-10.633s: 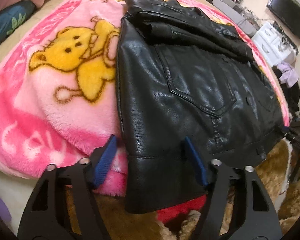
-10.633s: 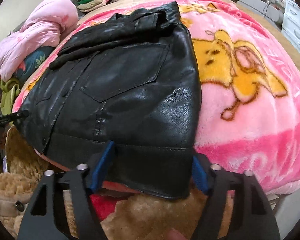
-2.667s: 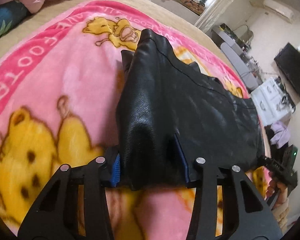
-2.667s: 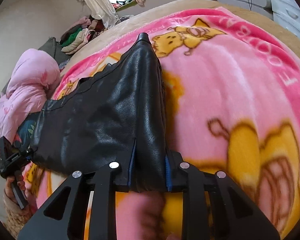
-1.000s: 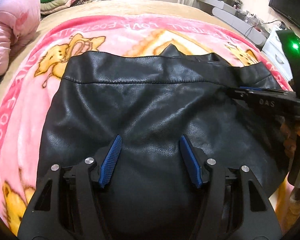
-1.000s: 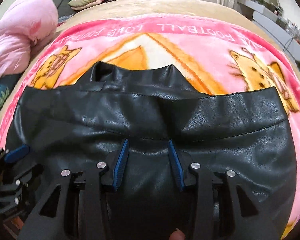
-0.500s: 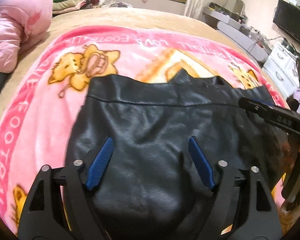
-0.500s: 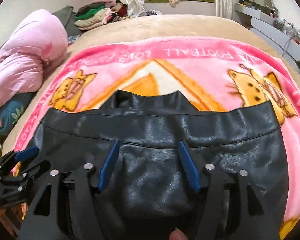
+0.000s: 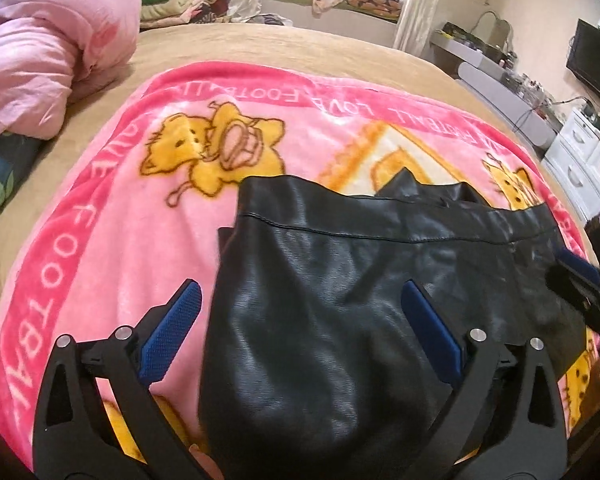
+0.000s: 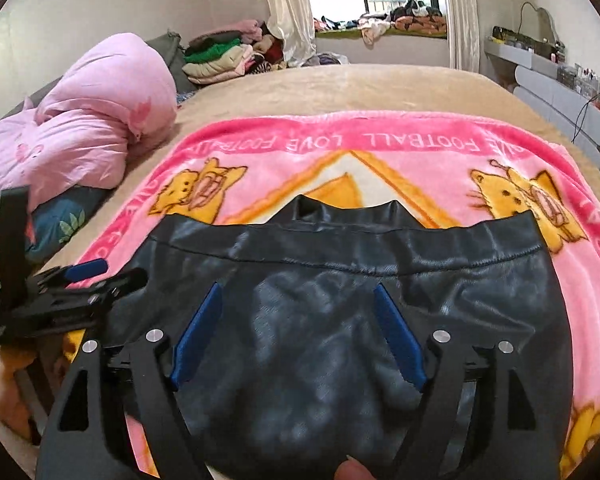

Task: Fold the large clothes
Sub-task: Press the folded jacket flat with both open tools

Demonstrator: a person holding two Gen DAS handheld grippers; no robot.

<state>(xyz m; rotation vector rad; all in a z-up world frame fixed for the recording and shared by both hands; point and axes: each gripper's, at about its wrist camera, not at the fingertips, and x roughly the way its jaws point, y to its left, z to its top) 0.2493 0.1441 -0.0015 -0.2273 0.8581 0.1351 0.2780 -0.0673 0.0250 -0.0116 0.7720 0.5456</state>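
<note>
Jacket (image 9: 332,320), black and leather-like, lies folded on the pink blanket (image 9: 112,216). Left gripper (image 9: 300,332) has just been opening; both it and the right gripper (image 10: 298,336) stand released above the jacket, nothing between them. It looks heavy, stiff and smooth; the stitched hem seems the best hold.

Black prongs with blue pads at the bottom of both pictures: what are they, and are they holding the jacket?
Those are handheld grippers; a person carries one in each hand, each with a camera looking along its fingers. One picture is from the left gripper, the other from the right gripper. Between them lies a folded black leather jacket on a pink cartoon-cat blanket spread over a tan bed. Both grippers have just been opening; their pads stand clear of the leather, so nothing is held.
</note>
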